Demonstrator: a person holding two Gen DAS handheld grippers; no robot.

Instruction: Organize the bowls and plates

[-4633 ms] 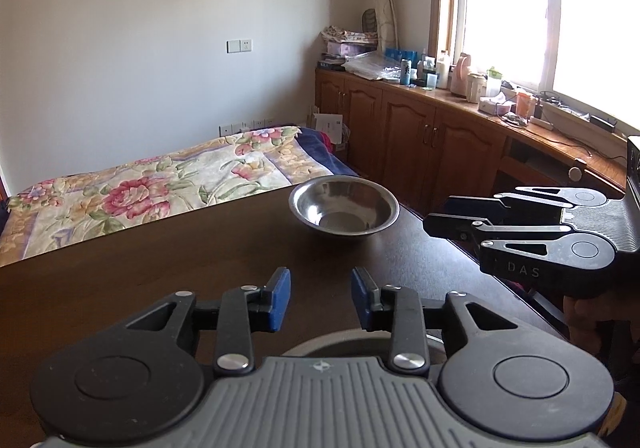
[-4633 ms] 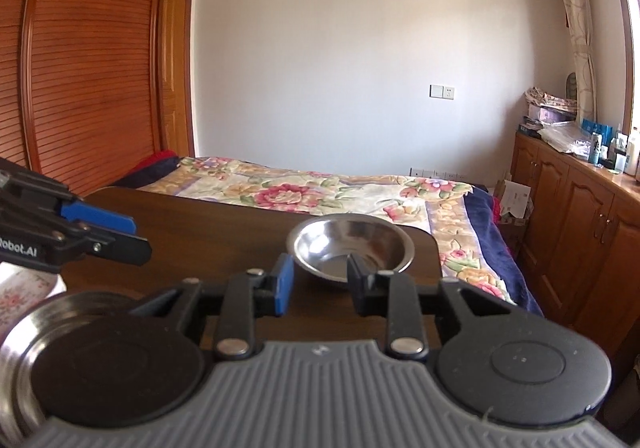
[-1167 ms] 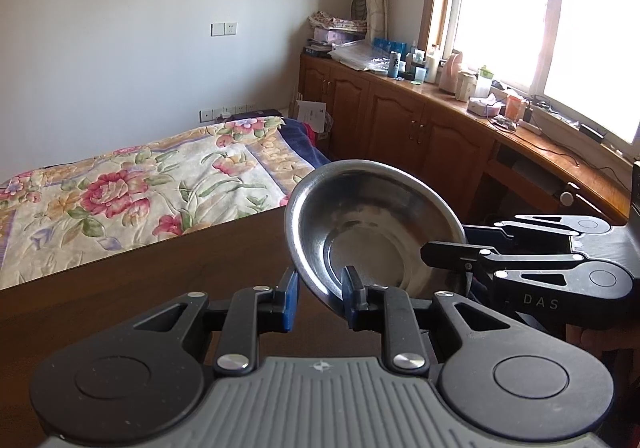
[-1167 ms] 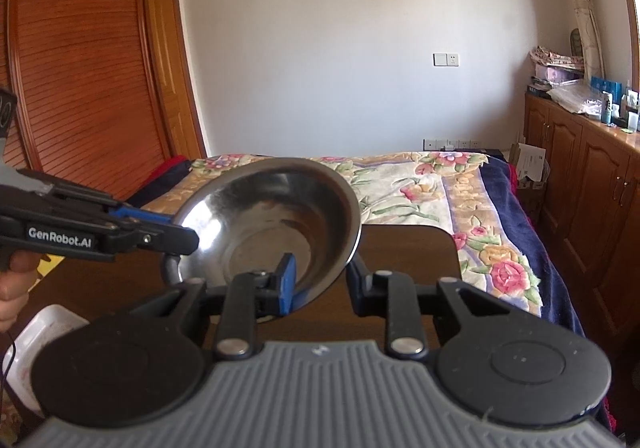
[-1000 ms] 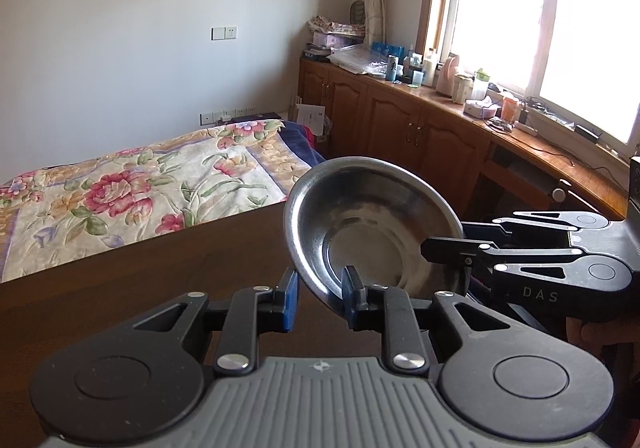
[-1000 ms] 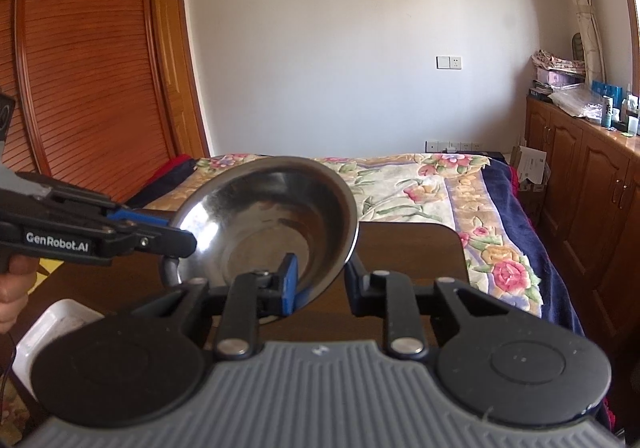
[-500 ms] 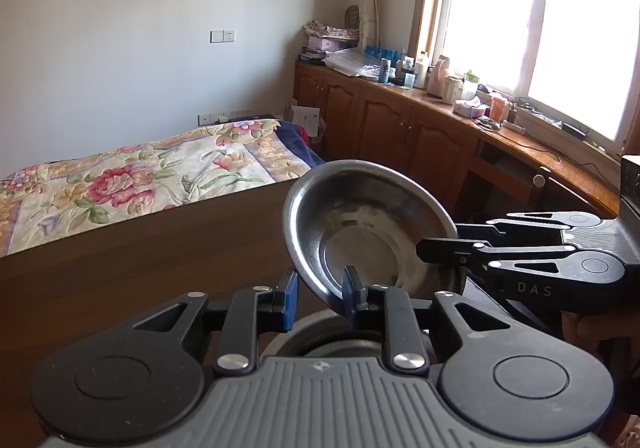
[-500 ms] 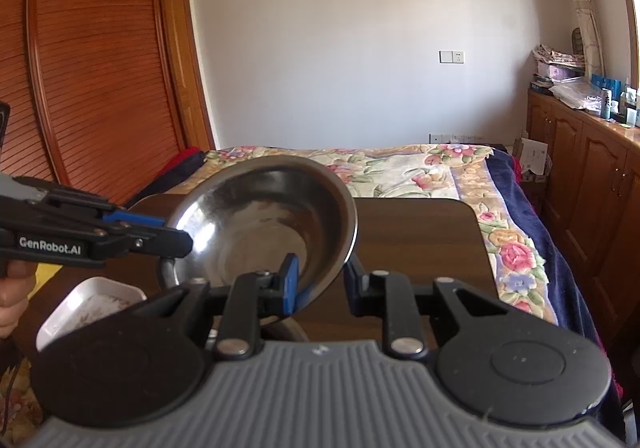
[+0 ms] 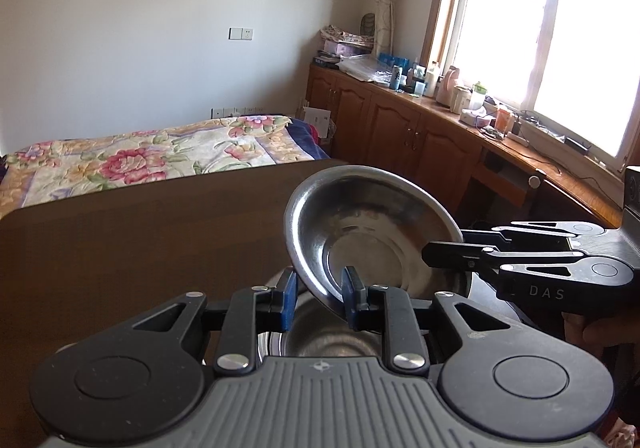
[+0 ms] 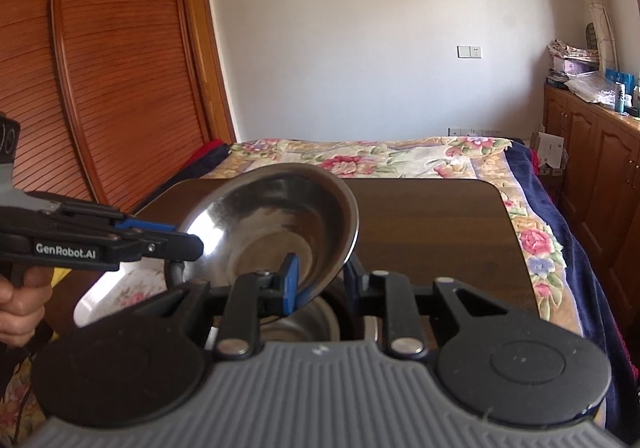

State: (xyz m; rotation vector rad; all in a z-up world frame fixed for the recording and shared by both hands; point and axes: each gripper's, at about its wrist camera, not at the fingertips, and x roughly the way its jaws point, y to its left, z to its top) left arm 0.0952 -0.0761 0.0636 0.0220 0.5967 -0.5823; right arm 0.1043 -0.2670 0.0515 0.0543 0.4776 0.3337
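Observation:
A steel bowl (image 9: 372,236) hangs tilted above the dark wooden table (image 9: 140,240), held from two sides. My left gripper (image 9: 320,300) is shut on its near rim, with the right gripper (image 9: 434,257) clamped on the rim at the right. In the right wrist view the same bowl (image 10: 272,232) leans left, the right gripper (image 10: 322,282) is shut on its rim, and the left gripper (image 10: 192,246) grips the left edge. Directly below lies another steel dish (image 9: 320,340) (image 10: 304,322), mostly hidden by the grippers.
A white floral dish (image 10: 120,288) sits on the table at the left, beside a hand (image 10: 20,304). A flowered bed (image 10: 380,160) lies beyond the table's far edge. Wooden cabinets (image 9: 400,128) with bottles run under the window at the right.
Since 4.6 s ago both grippers took hold of the bowl and lifted it. Over the last second they carried it back toward the near side, above the other steel dish; the white dish came into view.

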